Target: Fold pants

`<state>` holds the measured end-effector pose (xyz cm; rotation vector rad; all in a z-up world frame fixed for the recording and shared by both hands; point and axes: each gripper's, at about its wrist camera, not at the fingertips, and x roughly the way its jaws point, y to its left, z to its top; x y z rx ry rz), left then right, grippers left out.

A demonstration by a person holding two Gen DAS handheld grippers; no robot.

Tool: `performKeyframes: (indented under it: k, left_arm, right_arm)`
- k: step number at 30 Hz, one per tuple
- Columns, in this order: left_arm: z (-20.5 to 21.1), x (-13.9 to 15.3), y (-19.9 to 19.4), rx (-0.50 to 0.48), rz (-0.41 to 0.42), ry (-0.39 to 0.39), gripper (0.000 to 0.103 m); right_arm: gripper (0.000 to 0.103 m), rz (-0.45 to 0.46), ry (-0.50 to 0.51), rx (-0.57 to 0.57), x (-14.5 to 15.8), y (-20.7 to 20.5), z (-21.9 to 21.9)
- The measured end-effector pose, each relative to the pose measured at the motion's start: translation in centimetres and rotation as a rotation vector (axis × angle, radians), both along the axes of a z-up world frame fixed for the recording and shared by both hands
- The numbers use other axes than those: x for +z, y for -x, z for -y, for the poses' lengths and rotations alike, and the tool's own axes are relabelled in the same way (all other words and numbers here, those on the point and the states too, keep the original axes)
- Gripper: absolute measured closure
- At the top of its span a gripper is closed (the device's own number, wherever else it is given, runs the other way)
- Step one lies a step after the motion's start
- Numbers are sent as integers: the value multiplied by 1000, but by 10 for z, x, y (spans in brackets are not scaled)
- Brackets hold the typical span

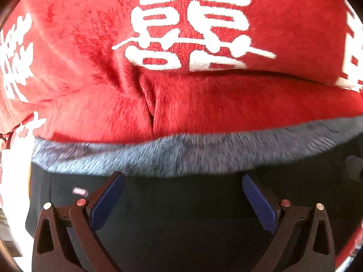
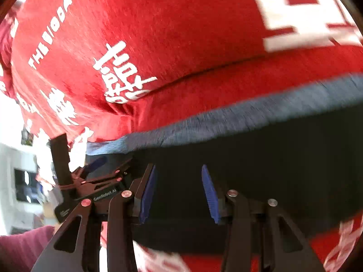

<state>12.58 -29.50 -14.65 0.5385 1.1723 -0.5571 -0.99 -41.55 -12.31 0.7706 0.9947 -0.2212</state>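
Observation:
The pants (image 1: 181,215) are dark, nearly black, with a grey-blue fleecy band (image 1: 181,156) along their far edge. They lie on a red blanket (image 1: 79,45) with white characters. My left gripper (image 1: 182,181) is open, its blue pads (image 1: 106,201) spread wide just above the dark fabric, near the fleecy band. In the right wrist view the pants (image 2: 272,158) fill the lower right. My right gripper (image 2: 179,174) is open over the dark fabric, holding nothing. The left gripper (image 2: 99,161) shows at its left, beside it.
The red blanket (image 2: 158,34) covers the surface beyond the pants in both views. A bright room with white furniture (image 2: 18,181) shows at the far left of the right wrist view. A purple sleeve (image 2: 20,244) is at the bottom left.

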Motion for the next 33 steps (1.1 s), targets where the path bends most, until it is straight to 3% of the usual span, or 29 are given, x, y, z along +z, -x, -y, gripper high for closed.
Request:
performKeyframes:
  k: [2, 3, 6, 9, 11, 13, 15, 17, 22, 27, 33]
  left_arm:
    - [-1, -3, -8, 25, -1, 28, 0]
    - [-1, -4, -15, 37, 2, 32, 0]
    - [-8, -13, -45, 125, 56, -44, 0]
    - [-36, -7, -77, 241, 14, -40, 0]
    - [-54, 11, -82, 218, 66, -31, 0]
    - [-75, 20, -84, 166, 144, -96, 0]
    - [-96, 17, -89, 157, 164, -151, 0]
    - [-120, 10, -98, 186, 153, -170, 0]
    - [-165, 2, -131, 334, 25, -56, 0]
    - [-152, 17, -115, 268, 63, -143, 0]
    - [-120, 40, -52, 134, 18, -99, 0]
  right_arm:
    - [57, -59, 58, 21, -14, -13, 6]
    - [66, -71, 96, 16, -18, -16, 12]
    - [71, -87, 166, -37, -21, -15, 39]
    - [70, -108, 129, -82, -23, -15, 65]
    - [65, -131, 144, -83, -14, -11, 65]
    - [59, -123, 143, -71, -7, -9, 58]
    - [58, -95, 102, -58, -2, 0, 46]
    - [58, -91, 78, -39, -2, 4, 31]
    - [58, -113, 55, 7, -8, 18, -5]
    - [58, -156, 41, -66, -3, 64, -9]
    - [57, -167, 20, -164, 3, 108, -5]
